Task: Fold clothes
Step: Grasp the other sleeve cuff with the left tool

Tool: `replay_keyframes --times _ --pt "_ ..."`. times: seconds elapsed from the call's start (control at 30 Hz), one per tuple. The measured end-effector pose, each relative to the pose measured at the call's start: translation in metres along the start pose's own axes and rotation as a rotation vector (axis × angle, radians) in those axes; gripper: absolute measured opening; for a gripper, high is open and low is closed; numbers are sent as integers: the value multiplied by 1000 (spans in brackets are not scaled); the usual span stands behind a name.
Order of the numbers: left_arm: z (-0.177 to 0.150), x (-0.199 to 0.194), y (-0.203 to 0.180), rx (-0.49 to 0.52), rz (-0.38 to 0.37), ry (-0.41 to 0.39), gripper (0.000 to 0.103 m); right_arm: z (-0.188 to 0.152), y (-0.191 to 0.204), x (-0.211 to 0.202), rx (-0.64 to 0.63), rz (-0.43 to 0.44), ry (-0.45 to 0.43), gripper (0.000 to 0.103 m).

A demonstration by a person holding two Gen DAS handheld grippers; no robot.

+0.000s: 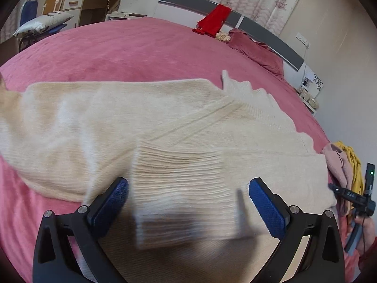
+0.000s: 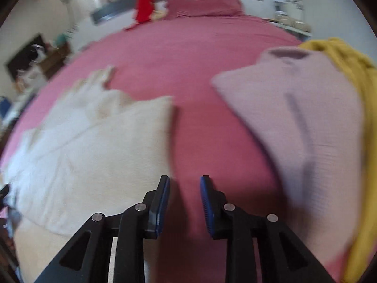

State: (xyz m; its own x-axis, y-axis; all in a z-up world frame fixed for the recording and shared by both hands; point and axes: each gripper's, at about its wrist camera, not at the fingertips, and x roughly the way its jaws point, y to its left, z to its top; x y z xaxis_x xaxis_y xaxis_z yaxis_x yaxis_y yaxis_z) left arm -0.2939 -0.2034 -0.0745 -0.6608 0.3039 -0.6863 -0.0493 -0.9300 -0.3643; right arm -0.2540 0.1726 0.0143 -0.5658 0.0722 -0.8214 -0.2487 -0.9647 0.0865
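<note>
Left wrist view: cream sweater (image 1: 146, 127) spread across frame centre on pink bedspread (image 1: 132, 52), ribbed sleeve folded between wide-apart jaws of left gripper (image 1: 188, 199), nothing pinched. Right wrist view: right gripper (image 2: 185, 195) narrowly parted over bare bedspread at lower centre, empty; sweater at left, pale pink garment (image 2: 306, 122) and yellow garment (image 2: 348, 70) at right.

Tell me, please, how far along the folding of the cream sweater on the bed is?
Partly done: the cream sweater lies flat on the pink bedspread with one ribbed sleeve folded across its body. Neither hand-held gripper holds cloth now: the left hand-held gripper hangs open above that sleeve, and the right hand-held gripper is open over bare bedspread. The final folds remain, as do the pale pink garment and yellow garment.
</note>
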Motion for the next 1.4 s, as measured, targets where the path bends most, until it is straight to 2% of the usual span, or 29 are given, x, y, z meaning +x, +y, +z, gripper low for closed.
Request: replay_keyframes --times 0.07,0.13,0.17,0.23,0.3,0.33,0.37,0.43,0.53,0.6,0.7,0.83,0.93,1.03,1.17,1.23,1.37,1.4 --pt "1 -9 5 -8 14 -7 103 -1 18 -25 -5 17 -79 26" --pt "1 -16 12 -27 22 -20 103 -5 39 -45 -30 103 -133 28" --pt "1 -19 16 -34 26 -24 103 -8 60 -49 -66 163 -132 27" --pt "-2 -27 29 -46 75 -20 103 -18 97 -43 -166 218 -82 27" --pt "-4 -33 47 -75 120 -6 103 -33 125 -25 -265 191 9 27" --pt "-5 -37 60 -112 123 7 103 -41 140 -7 -314 121 90 27" --pt "-5 -45 74 -153 104 3 103 -44 145 -3 -329 72 103 27" --pt "-3 -70 106 -240 75 -51 103 -42 158 -17 -289 22 66 28" --pt "-1 -100 159 -382 125 -120 103 -42 186 -46 -244 79 4 28" --pt "0 -112 193 -509 145 -155 103 -51 218 -60 -300 162 -8 29" --pt "-2 -126 239 -710 113 -223 103 -68 263 -67 -399 290 16 29" --pt "12 -127 289 -848 88 -274 103 -74 287 -45 -389 362 105 28" --pt "22 -119 313 -939 22 -287 103 -76 285 -18 -354 374 183 29" --pt "27 -105 336 -1039 -77 -300 103 -85 283 -3 -337 369 239 29" --pt "22 -94 358 -1212 -132 -332 103 -87 283 2 -351 377 239 30" --pt "24 -92 365 -1246 -138 -299 103 -89 286 2 -380 364 236 30" --pt "31 -99 371 -1259 -119 -302 103 -94 287 2 -386 353 219 31" --pt "32 -102 374 -1260 -112 -320 95 -96 286 2 -380 357 212 31"
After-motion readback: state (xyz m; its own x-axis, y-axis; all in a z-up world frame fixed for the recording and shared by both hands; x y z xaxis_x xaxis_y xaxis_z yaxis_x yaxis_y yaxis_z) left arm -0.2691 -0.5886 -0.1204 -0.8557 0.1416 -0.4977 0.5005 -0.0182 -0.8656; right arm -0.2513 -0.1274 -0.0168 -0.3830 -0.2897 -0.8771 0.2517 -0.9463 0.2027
